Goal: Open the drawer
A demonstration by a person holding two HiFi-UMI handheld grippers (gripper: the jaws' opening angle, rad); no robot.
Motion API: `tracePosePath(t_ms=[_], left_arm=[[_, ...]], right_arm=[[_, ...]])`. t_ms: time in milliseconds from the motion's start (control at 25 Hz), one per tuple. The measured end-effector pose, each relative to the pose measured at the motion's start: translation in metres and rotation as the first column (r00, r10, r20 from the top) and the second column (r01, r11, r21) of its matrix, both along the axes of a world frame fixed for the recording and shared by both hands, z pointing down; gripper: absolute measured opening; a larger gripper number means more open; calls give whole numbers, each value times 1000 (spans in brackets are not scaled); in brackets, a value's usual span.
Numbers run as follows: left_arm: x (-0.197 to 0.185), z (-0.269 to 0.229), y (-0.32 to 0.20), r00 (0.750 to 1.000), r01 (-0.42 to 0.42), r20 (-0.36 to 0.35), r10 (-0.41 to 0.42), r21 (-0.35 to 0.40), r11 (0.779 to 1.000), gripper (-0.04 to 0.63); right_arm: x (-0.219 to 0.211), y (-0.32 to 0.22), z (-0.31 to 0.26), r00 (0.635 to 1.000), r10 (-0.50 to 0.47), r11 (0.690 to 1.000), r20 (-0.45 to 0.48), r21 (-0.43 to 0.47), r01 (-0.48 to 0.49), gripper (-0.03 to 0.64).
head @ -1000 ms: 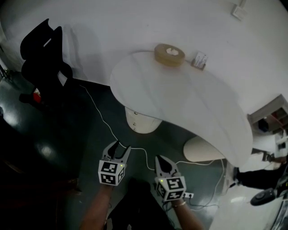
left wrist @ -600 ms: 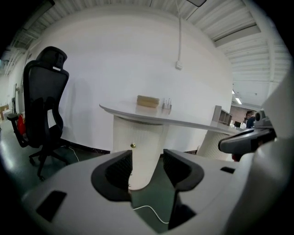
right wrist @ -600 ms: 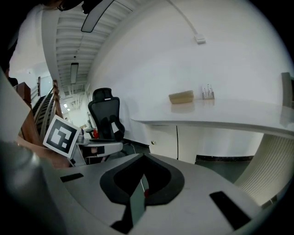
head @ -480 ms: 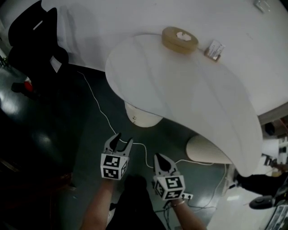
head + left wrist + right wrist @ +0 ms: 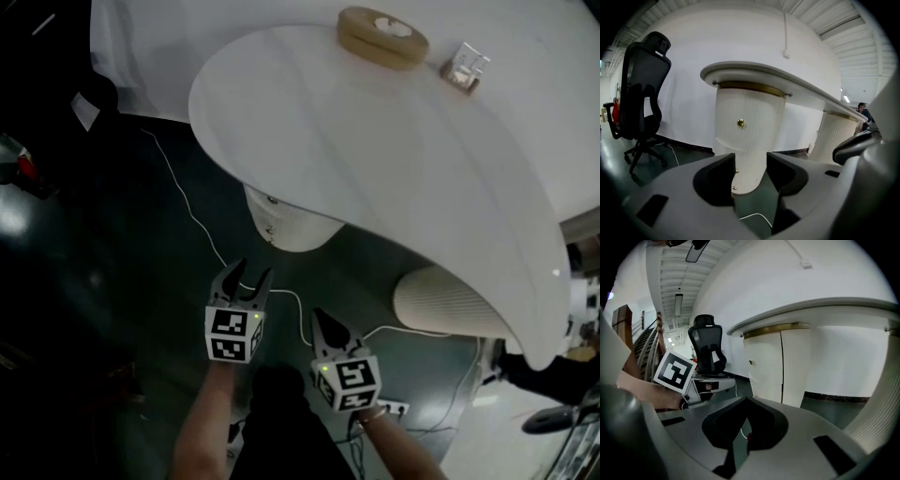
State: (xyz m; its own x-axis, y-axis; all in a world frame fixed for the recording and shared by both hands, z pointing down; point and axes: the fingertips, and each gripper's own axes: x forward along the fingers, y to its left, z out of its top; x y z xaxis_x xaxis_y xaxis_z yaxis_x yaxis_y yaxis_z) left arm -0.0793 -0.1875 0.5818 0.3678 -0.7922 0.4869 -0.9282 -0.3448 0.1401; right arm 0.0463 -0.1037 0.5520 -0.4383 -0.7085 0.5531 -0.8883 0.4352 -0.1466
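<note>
A black office chair (image 5: 642,89) stands well to the left of the white pedestal (image 5: 291,220), which carries the white table (image 5: 375,159). A white cable (image 5: 187,206) runs on the dark floor, left of the pedestal and below it. The left gripper (image 5: 247,273) is in front of the pedestal and apart from it. Its jaws are moderately apart and hold nothing; the pedestal shows far between them. The drawer (image 5: 752,117), marked by a small brass knob (image 5: 740,123), is in the upper part of the pedestal and looks closed. The right gripper (image 5: 320,317) is also in front of the pedestal, a little to its right, with jaws together and empty. A ribbed support (image 5: 441,300) stands right of the pedestal. Beyond the pedestal, on the table top, lie a round wooden dish (image 5: 382,36) and a small clear box (image 5: 465,66).
</note>
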Motion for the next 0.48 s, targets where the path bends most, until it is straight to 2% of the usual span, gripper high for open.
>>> tracePosePath(t_ms=[160, 480], left_arm=[[1, 32, -9, 1000, -3, 16, 3, 10, 1000, 206], [3, 93, -38, 1000, 5, 25, -5, -29, 1000, 206]], right_arm=[[0, -5, 29, 1000, -1, 1000, -14, 4, 1, 3], [6, -18, 73, 1000, -1, 1000, -22, 21, 2, 3]])
